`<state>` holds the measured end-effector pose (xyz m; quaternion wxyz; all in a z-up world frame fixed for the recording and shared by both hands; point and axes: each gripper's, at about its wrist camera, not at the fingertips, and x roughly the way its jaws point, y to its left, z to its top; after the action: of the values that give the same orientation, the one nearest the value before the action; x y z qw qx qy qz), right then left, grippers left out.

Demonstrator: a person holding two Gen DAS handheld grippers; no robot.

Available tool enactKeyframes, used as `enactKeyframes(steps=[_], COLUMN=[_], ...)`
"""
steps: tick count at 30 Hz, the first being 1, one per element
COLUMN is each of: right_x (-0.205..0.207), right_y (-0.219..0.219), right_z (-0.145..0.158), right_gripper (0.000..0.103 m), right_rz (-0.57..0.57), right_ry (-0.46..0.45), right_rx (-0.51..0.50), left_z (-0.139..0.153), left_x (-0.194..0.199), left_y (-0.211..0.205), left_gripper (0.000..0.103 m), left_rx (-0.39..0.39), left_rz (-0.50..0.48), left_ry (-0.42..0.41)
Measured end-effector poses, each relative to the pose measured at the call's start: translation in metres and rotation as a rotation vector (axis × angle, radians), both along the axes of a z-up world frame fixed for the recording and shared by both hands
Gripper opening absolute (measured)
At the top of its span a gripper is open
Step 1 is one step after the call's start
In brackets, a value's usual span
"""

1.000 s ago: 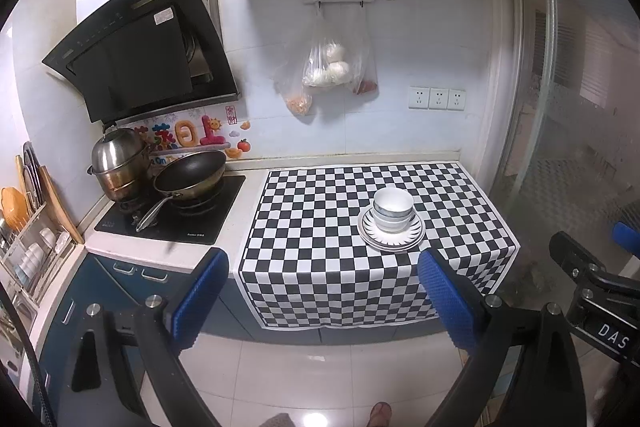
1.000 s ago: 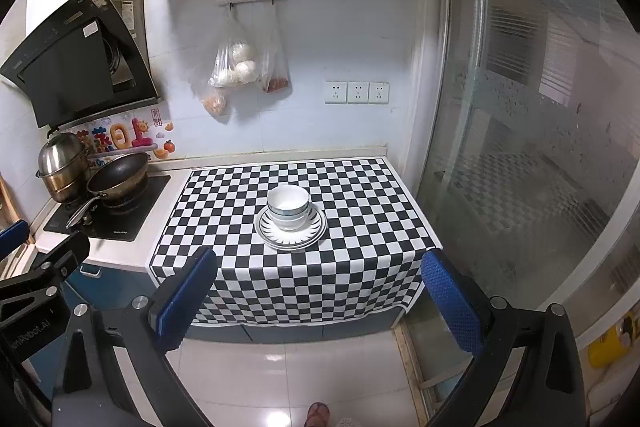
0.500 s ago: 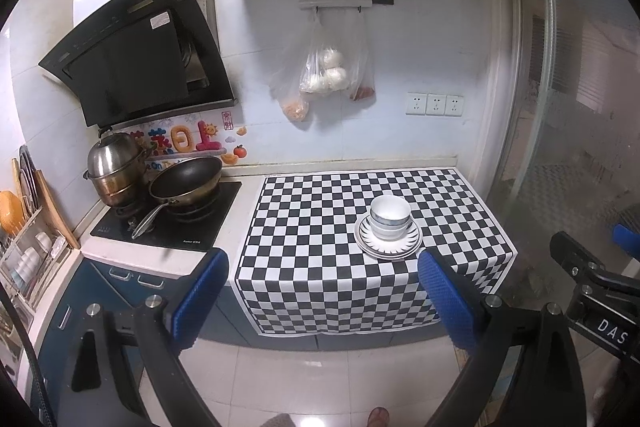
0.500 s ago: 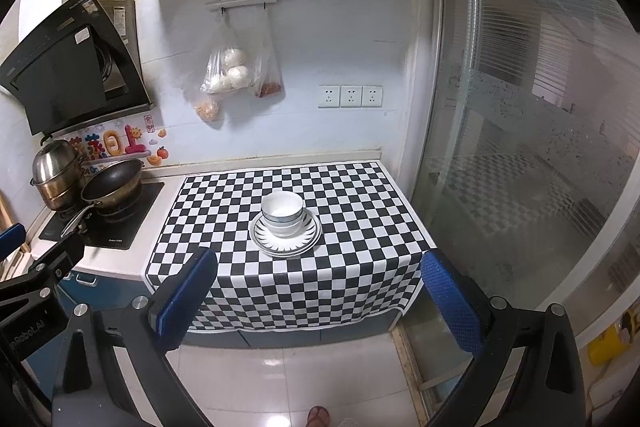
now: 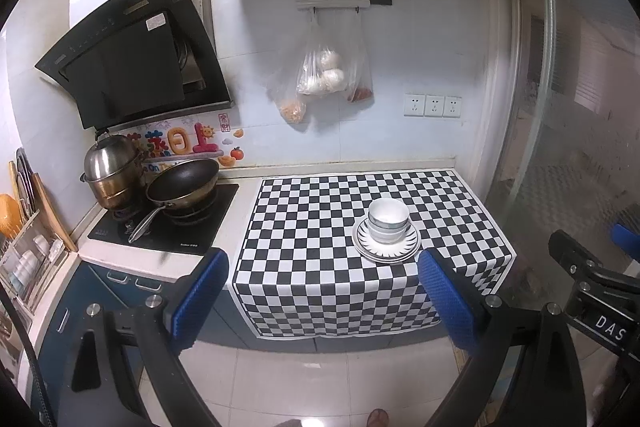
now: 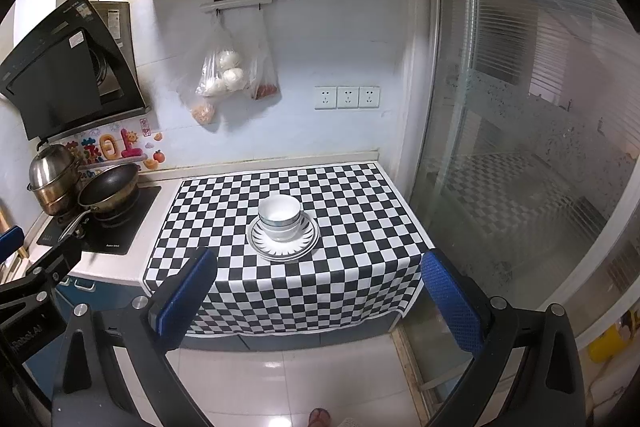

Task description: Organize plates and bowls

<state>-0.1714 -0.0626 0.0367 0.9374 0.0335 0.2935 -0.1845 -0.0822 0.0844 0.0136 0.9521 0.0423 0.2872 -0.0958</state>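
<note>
Both your left gripper (image 5: 322,291) and right gripper (image 6: 318,293) stand wide apart, holding nothing. Ahead of the jaws, well beyond them, the bowls (image 6: 279,217) sit nested on stacked plates (image 6: 283,247) on the checkered cloth (image 6: 344,275). That stack looks tidy; putting it away appears to remain.

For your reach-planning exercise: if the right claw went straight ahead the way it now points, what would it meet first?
Probably the checkered cloth hanging over the counter's front edge, with the stacked bowls on their plates just beyond. The right claw is open and empty, well short of the counter; depth is uncertain.
</note>
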Motion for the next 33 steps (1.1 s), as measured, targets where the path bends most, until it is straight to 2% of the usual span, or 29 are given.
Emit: enactKeyframes(steps=[33], right_x=[0.015], right_y=[-0.014], right_z=[0.002], right_gripper=[0.103], right_rz=[0.005], right_ry=[-0.005], right_rx=[-0.006], left_z=[0.004], left_x=[0.011], left_y=[-0.008], left_gripper=[0.097], left_rx=[-0.003], left_rz=[0.004], left_ry=[-0.006])
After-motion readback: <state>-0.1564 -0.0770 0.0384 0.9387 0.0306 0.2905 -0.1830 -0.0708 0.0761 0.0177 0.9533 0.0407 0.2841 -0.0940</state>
